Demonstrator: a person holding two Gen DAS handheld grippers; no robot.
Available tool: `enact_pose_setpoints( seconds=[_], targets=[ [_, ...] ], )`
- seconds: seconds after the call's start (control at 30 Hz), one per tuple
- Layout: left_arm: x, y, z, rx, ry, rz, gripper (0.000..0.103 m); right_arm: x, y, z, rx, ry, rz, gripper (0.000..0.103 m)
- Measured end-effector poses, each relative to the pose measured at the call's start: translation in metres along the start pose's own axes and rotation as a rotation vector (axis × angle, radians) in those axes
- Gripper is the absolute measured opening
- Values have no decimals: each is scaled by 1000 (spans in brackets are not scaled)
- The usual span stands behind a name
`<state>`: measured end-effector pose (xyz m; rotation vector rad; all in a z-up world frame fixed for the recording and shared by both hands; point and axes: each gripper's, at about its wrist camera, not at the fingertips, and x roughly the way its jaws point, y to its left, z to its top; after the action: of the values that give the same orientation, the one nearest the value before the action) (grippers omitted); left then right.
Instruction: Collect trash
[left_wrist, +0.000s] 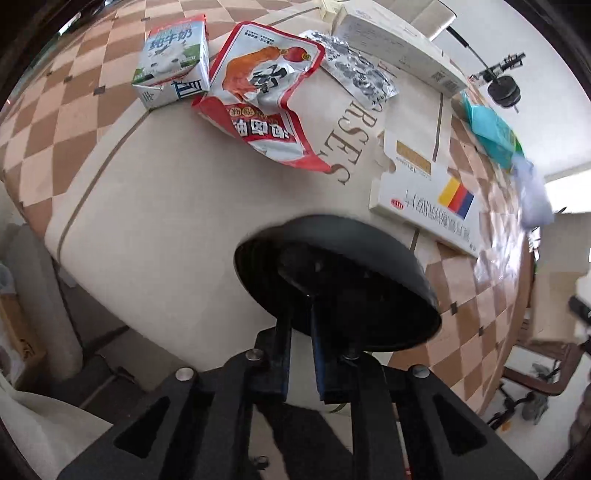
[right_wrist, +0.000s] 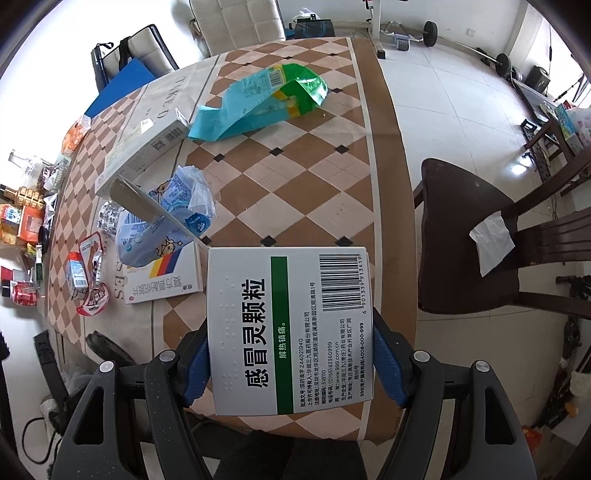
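My right gripper (right_wrist: 290, 325) is shut on a white medicine box (right_wrist: 288, 295) with a green stripe and a barcode, held above the checked tablecloth (right_wrist: 295, 184). My left gripper (left_wrist: 301, 332) stands over a black bowl (left_wrist: 369, 266) at the near table edge. Its pads are a narrow gap apart with pale cloth showing between them, and its tips reach the bowl's near rim. On the table lie a milk carton (left_wrist: 173, 62), a red snack wrapper (left_wrist: 266, 92), a silver foil wrapper (left_wrist: 354, 70), a white box with colour blocks (left_wrist: 432, 199) and a teal bag (right_wrist: 258, 99).
A long white box (right_wrist: 144, 147) and a crumpled blue plastic bag (right_wrist: 166, 218) lie mid-table. A dark wooden chair (right_wrist: 472, 206) with a white paper (right_wrist: 491, 240) on its seat stands right of the table. Packets clutter the floor (right_wrist: 22, 229) at the left.
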<state>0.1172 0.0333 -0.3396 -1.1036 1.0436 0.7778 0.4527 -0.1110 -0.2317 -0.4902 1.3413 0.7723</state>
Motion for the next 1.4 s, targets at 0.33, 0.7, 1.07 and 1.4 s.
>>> enact_pose_setpoints(
  seconds=[0.33, 0.7, 1.07, 1.4],
  targets=[
    [-6, -9, 9, 19, -114, 20, 0, 22, 16, 0, -55, 33, -39, 76],
    [-47, -23, 12, 36, -254, 50, 1, 24, 4, 16, -55, 37, -11, 75],
    [-3, 20, 6, -77, -176, -76, 40, 25, -12, 35, -30, 33, 5, 75],
    [-6, -1, 13, -83, -148, -112, 52, 33, -16, 37, -21, 48, 12, 75]
  ],
)
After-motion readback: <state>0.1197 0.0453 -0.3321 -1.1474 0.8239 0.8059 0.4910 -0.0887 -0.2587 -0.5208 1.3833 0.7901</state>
